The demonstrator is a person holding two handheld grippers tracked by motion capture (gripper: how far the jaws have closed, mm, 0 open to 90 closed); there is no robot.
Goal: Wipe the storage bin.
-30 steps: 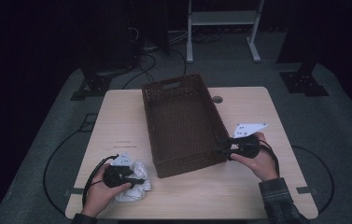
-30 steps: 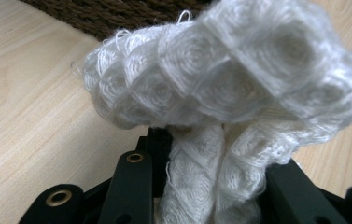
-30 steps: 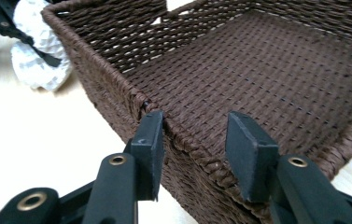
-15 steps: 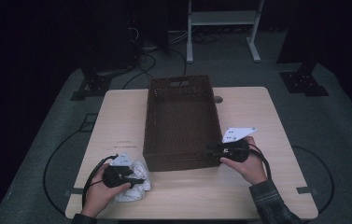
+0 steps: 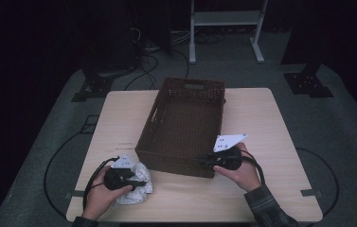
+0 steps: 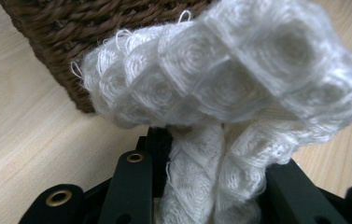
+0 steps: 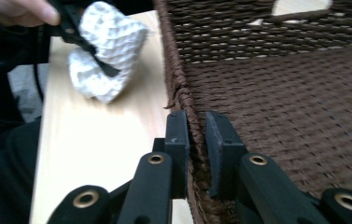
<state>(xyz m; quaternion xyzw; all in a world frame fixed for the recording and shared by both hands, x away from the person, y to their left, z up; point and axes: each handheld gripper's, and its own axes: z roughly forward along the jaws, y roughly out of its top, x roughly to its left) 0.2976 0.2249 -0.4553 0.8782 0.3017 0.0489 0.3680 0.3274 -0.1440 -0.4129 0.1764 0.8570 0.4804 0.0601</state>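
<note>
A brown wicker basket (image 5: 185, 118) stands slantwise on the light wooden table (image 5: 256, 118). My right gripper (image 5: 203, 161) is shut on the basket's near rim (image 7: 183, 100), one jaw outside the wall and one inside. A crumpled white cloth (image 5: 136, 189) lies at the table's front left, just off the basket's near left corner. My left gripper (image 5: 140, 182) is shut on that cloth (image 6: 220, 93), which bulges up between and over the jaws. The right gripper view shows the cloth (image 7: 106, 56) and the left gripper (image 7: 100, 66) beyond the basket wall.
The basket's inside (image 7: 295, 93) holds nothing that I can see, and it has a handle slot (image 5: 195, 86) in the far wall. A cable (image 5: 93, 177) loops from the left gripper near the table's front edge. Stands and cables sit on the dark floor behind.
The right gripper has pulled the basket's near end leftward and toward me, turning the basket so it slants the other way. The left gripper has stayed on the cloth.
</note>
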